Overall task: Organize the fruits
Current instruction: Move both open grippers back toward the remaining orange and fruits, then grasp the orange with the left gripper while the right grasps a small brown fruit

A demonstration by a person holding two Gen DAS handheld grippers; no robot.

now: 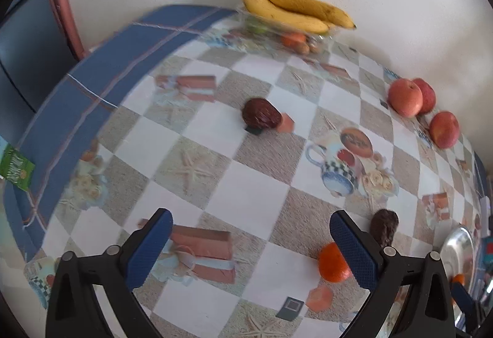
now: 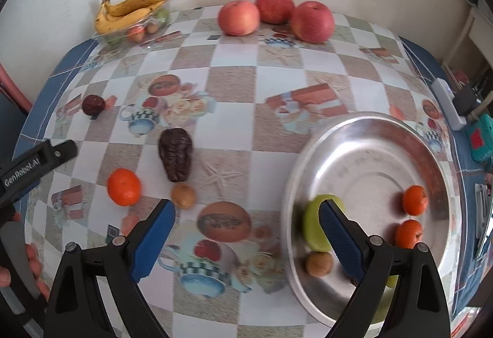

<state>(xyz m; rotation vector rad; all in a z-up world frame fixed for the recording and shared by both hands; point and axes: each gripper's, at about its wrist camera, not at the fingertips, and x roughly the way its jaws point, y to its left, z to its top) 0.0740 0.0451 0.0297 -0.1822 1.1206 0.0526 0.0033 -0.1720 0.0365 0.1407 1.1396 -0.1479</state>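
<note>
Both claws hang wide open and empty, the right claw (image 2: pixel 246 214) over the shiny round metal plate (image 2: pixel 363 134) holding two tangerines, while the wrinkly dark fruit (image 2: pixel 175 157) lies lengthwise toward the wall on the glossy checkered table (image 2: pixel 234 82), the plate's contents hidden from the left claw (image 1: pixel 249 230).

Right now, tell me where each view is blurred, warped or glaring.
Left wrist: fisheye bends the table edge into an arc; the cloth pattern is smeared, the bananas fairly crisp. Right wrist: the green fruit and the near rim of the steel plate are smeared; soft glare on the plate's left wall.
</note>
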